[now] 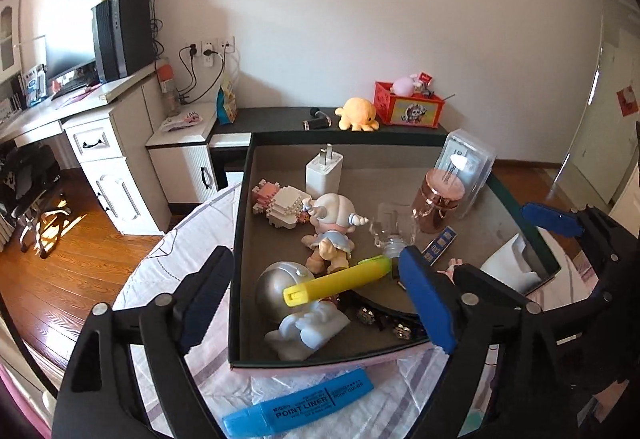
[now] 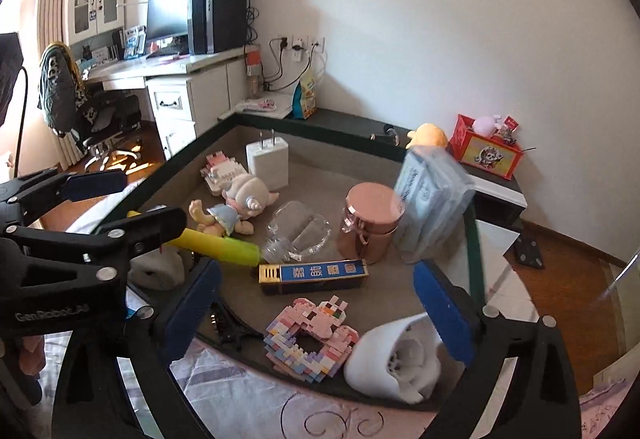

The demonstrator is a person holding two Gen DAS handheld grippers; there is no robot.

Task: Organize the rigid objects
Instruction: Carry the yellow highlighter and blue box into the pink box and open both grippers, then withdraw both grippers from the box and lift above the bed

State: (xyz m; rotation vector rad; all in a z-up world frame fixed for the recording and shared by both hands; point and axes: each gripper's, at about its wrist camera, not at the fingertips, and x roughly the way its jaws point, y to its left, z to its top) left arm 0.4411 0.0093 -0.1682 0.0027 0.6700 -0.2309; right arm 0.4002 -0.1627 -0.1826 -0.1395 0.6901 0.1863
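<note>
Both tools open over a crowded tray, one blue marker left outside it.

The left tool (image 1: 312, 303) is held wide open, nothing gripped, tilted down over the near edge of the tray (image 1: 236, 239); the yellow marker (image 1: 338, 279) lies loose between its pads, propped on a silver ball (image 1: 276, 287) and likely to roll or be knocked. The blue marker (image 1: 300, 405) lies on the bedsheet (image 1: 168, 279) just outside the tray wall and is judged next; a low reach could catch that wall. The right tool (image 2: 316, 319) is also open and empty, angled down over the pink block toy (image 2: 310, 339) and white cup (image 2: 388, 363), which could be nudged.
</note>
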